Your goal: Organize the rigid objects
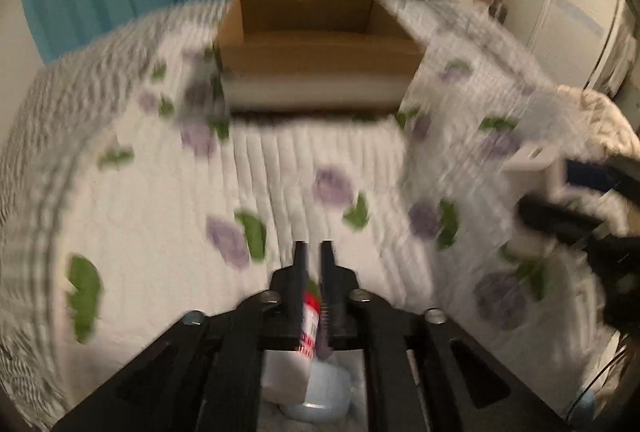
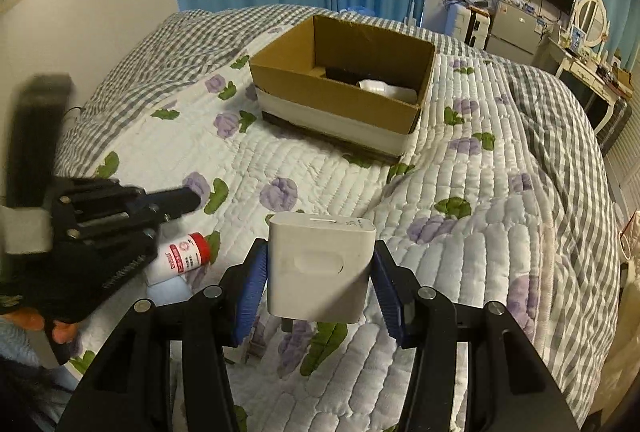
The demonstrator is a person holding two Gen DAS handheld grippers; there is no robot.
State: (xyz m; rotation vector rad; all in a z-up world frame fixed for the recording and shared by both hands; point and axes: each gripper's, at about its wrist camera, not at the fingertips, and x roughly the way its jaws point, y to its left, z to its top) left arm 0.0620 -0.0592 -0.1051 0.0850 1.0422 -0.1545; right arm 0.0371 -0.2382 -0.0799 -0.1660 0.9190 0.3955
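Note:
My right gripper (image 2: 320,248) is shut on a white rectangular box (image 2: 320,272), its blue pads (image 2: 252,292) pressing both sides above the quilt. In the blurred left wrist view my left gripper (image 1: 313,246) is open by a narrow gap with nothing between its tips. A white bottle with a red cap (image 1: 310,316) shows below that gap. In the right wrist view the bottle (image 2: 188,252) lies on the bed under the left gripper (image 2: 188,200), apart from its fingers. The open cardboard box (image 2: 332,92) stands further back on the bed (image 1: 316,52), holding a black item (image 2: 340,72) and a white one (image 2: 384,88).
A quilt with purple flowers (image 2: 460,232) covers the bed, with a grey checked blanket (image 2: 568,160) along its right and far sides. A pale blue and white thing (image 1: 320,392) lies under the bottle. Blue curtains, a wall screen and a dressing table (image 2: 588,44) stand beyond the bed.

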